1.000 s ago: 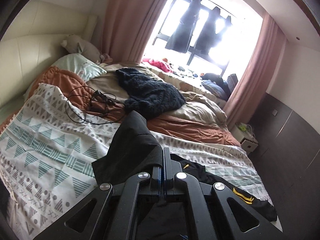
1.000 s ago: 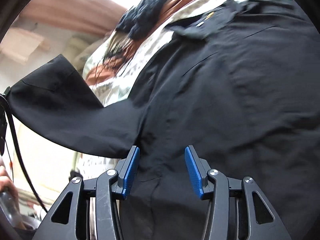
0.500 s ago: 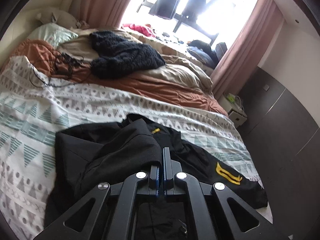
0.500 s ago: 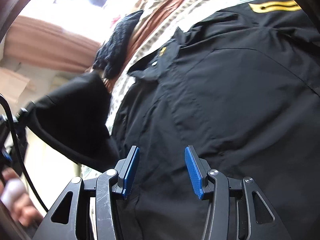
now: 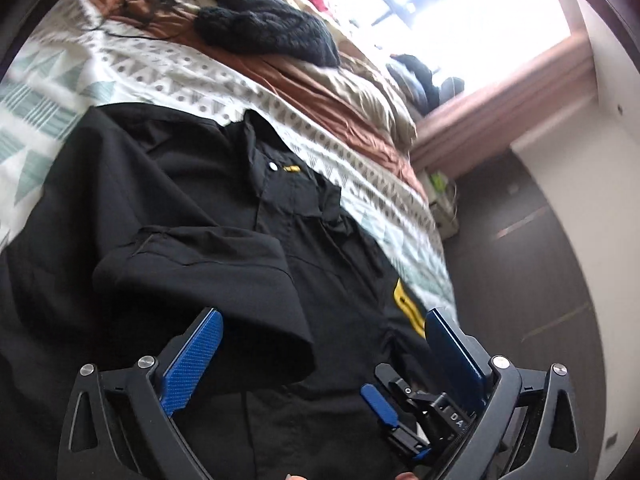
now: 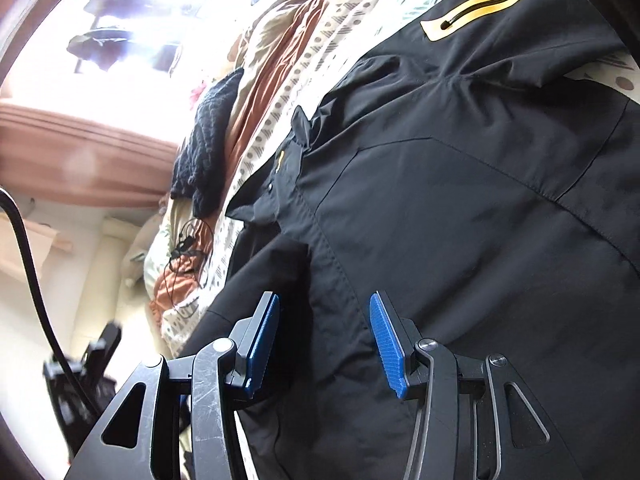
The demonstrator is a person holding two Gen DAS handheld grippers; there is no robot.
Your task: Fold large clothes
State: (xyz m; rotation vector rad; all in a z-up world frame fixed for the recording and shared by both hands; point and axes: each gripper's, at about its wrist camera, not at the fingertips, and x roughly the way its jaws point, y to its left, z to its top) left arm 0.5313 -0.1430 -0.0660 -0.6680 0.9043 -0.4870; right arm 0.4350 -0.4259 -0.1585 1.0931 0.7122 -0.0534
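A black jacket (image 5: 208, 216) with yellow patches lies on a white, teal-triangle-patterned quilt (image 5: 132, 68).

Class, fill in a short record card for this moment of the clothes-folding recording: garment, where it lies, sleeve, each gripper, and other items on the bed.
garment: black short-sleeved shirt with yellow zip pocket
surface: bed with white triangle-patterned cover
sleeve: one black sleeve folded in over the shirt body
left gripper: jaws have just been opening; wide apart, nothing pressed between the pads
right gripper: partly open above the shirt, no cloth pinched
other items: dark blue knitted garment, rust-orange blanket, tangled black cable
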